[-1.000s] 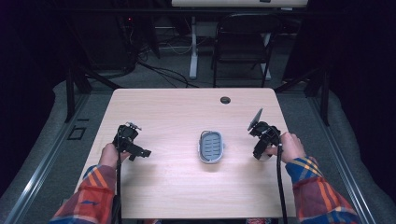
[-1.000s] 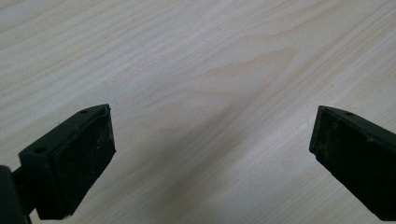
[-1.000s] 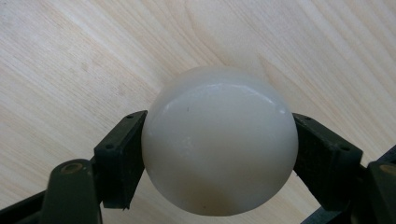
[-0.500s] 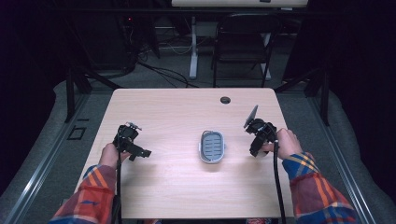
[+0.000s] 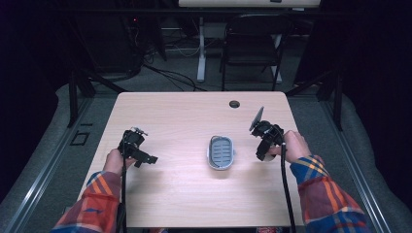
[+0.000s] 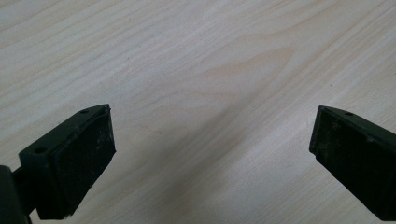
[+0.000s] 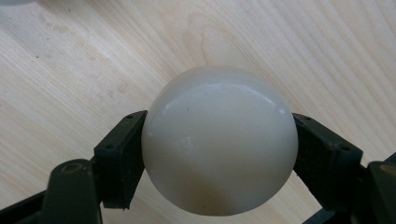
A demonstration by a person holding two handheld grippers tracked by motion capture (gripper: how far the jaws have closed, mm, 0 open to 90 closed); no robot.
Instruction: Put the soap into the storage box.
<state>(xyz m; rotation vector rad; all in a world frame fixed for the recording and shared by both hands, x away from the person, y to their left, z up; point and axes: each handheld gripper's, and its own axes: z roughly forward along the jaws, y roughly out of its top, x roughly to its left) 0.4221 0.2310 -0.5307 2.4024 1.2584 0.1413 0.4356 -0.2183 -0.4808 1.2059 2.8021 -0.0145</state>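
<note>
A grey oval dish (image 5: 221, 152) with a ribbed inside lies flat near the middle of the pale wooden table (image 5: 194, 116). My right gripper (image 5: 262, 151) is just to its right, held low over the wood. In the right gripper view my right gripper (image 7: 219, 156) is shut on a smooth white rounded object (image 7: 219, 135), one jaw on each side of it. My left gripper (image 5: 145, 159) sits at the table's left, well apart from the dish. Seen in its own view, the left gripper (image 6: 210, 128) is open, with bare wood between its pads.
A small dark cable hole (image 5: 234, 104) sits near the table's far edge. A black chair (image 5: 252, 43) and floor cables lie beyond the table. Plaid sleeves (image 5: 92, 204) come in from the near edge on both sides.
My right gripper has moved a little to the left, closer to the dish, still holding the white object. The left gripper has not moved.
</note>
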